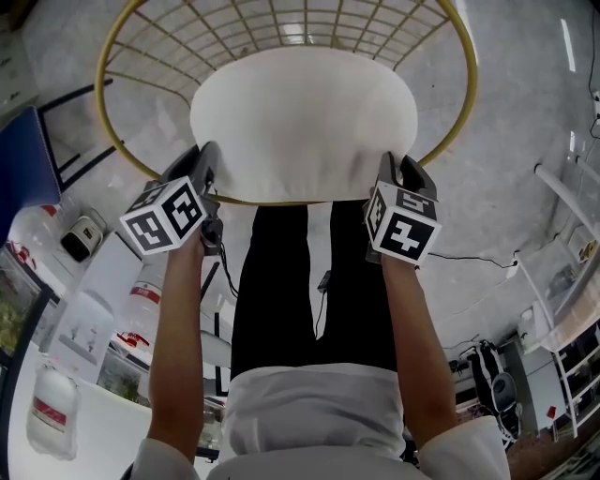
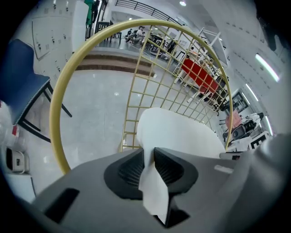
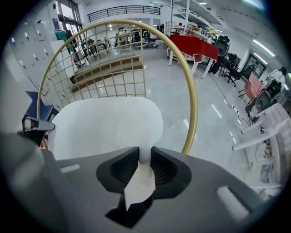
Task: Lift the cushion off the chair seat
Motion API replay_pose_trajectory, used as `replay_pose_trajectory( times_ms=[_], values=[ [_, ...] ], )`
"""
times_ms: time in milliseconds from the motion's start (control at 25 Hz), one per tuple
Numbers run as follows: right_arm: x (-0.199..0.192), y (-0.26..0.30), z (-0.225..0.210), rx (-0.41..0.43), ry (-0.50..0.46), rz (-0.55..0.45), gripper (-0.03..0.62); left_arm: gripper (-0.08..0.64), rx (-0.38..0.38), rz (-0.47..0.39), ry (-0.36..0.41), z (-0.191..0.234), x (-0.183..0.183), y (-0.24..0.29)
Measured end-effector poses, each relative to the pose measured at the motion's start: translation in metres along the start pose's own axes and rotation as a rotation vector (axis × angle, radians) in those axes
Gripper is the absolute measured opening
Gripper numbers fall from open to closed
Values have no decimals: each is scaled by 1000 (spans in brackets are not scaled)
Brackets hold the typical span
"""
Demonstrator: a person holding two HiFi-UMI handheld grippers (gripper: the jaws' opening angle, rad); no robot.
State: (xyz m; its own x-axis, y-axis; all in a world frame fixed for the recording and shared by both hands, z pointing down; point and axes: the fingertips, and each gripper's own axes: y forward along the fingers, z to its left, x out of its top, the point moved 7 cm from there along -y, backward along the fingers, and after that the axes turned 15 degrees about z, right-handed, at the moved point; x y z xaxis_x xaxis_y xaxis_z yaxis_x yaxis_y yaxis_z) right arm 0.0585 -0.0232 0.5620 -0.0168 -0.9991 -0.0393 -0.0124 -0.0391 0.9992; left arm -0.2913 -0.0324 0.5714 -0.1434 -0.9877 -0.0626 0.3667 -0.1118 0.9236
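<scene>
Plainly, in the head view the white cushion lies over the round wire chair seat, and its near edge hangs past the gold rim. The left gripper and the right gripper sit at its two near corners. Whether the cushion has cleared the wire cannot be told from here. The likely trouble is an uneven lift. If one hand rose faster, the soft cushion would probably sag and drag across the rim.

In the left gripper view, the jaws pinch only a thin fold of the cushion, and a flap of it pokes back between them. So shallow a hold on cloth could slip out once the full weight hangs from it.

In the right gripper view, the jaws likewise clamp a narrow tuck at the edge of the cushion. Most of the cushion lies beyond the grip. It may fold or swing as it rises, and that could tug the cloth free on this side.
</scene>
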Motion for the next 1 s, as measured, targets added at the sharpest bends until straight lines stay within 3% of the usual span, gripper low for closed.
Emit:
replay_pose_trajectory(
  times_ms=[1000],
  values=[
    [6,-42,6,22,-26,-27,89,72,-22,-40,-7,-5,-1,-40]
  ],
)
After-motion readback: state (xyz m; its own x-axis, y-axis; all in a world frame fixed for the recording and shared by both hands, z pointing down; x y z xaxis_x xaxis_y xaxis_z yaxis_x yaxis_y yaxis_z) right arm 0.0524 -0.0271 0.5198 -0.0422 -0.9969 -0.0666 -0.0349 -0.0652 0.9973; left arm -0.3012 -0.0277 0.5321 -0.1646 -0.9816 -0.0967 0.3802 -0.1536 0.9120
